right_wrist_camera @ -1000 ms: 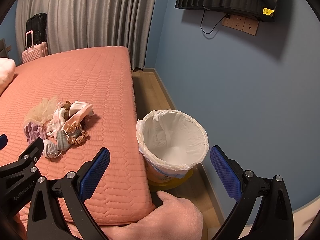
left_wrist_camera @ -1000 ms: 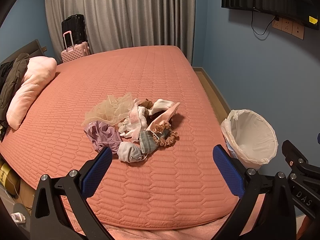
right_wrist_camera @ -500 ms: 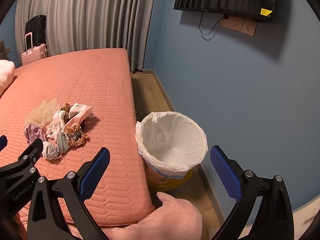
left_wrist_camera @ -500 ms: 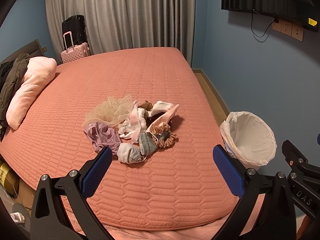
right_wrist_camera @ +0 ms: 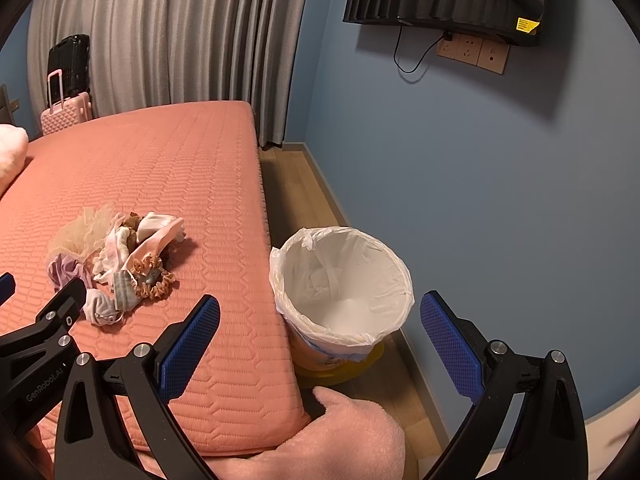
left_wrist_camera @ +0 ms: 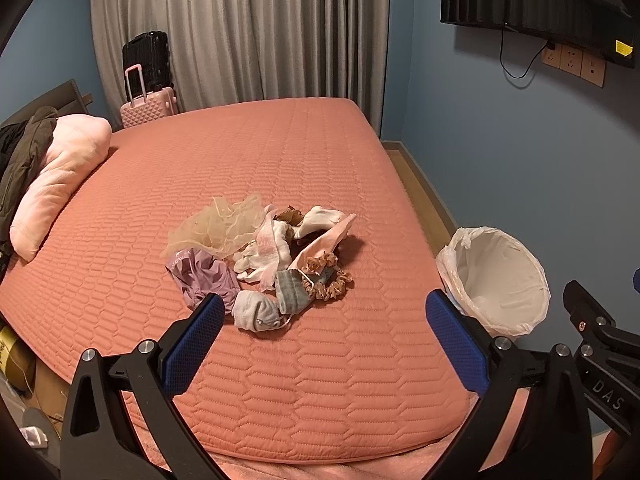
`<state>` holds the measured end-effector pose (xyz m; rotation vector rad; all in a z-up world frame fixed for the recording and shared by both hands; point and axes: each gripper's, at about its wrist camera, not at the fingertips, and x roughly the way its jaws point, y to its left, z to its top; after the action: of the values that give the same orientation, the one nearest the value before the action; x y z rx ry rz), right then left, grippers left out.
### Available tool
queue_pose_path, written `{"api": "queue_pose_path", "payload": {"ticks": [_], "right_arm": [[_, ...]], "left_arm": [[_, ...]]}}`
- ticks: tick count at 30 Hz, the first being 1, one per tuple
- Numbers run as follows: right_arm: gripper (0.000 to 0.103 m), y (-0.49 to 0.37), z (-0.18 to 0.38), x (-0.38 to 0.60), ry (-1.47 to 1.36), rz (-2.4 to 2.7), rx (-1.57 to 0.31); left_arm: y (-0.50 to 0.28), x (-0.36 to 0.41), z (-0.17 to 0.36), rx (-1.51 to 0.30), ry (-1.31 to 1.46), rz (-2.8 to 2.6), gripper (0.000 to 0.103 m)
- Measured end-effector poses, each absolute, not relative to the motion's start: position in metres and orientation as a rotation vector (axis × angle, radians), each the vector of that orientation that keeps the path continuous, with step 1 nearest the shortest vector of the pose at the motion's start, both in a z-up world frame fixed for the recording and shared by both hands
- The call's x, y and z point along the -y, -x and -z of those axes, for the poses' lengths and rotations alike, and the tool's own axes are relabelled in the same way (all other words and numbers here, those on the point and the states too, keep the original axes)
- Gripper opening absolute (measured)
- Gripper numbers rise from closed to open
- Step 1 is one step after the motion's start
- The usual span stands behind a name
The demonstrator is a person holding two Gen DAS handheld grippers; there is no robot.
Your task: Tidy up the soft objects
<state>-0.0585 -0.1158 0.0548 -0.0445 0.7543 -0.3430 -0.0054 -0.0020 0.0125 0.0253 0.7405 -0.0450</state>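
Observation:
A pile of soft items lies in the middle of the salmon quilted bed: beige tulle, a purple cloth, white and pink socks, a grey mask, a brown scrunchie. The same pile shows at the left of the right wrist view. My left gripper hovers open just short of the pile, with nothing between its blue pads. Over the bed's right edge my right gripper stands open and empty, facing a white-lined bin. That bin sits on the floor beside the bed.
A pink pillow and a dark jacket lie at the bed's left end. Pink and black suitcases stand by grey curtains. A blue wall with sockets is close on the right. Pink fleece covers the bed's near corner.
Both views have shifted slightly; the pile and the bin sit a little lower and nearer in frame. Both grippers stay open and empty.

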Motion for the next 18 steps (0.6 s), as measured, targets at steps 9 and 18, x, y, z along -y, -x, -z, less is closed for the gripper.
{"api": "queue_pose_path", "payload": {"ticks": [9,18], "right_arm": [[0.097,0.057,-0.055,0.115,0.037,0.349,-0.746],[0.097,0.051,-0.053,0.112,0.024,0.348,-0.743]], "left_arm": [[0.004,-0.001,-0.012,-0.723,-0.028,0.065,0.096],[-0.005,-0.009,-0.005,-0.737,-0.004,0.100,0.096]]}}
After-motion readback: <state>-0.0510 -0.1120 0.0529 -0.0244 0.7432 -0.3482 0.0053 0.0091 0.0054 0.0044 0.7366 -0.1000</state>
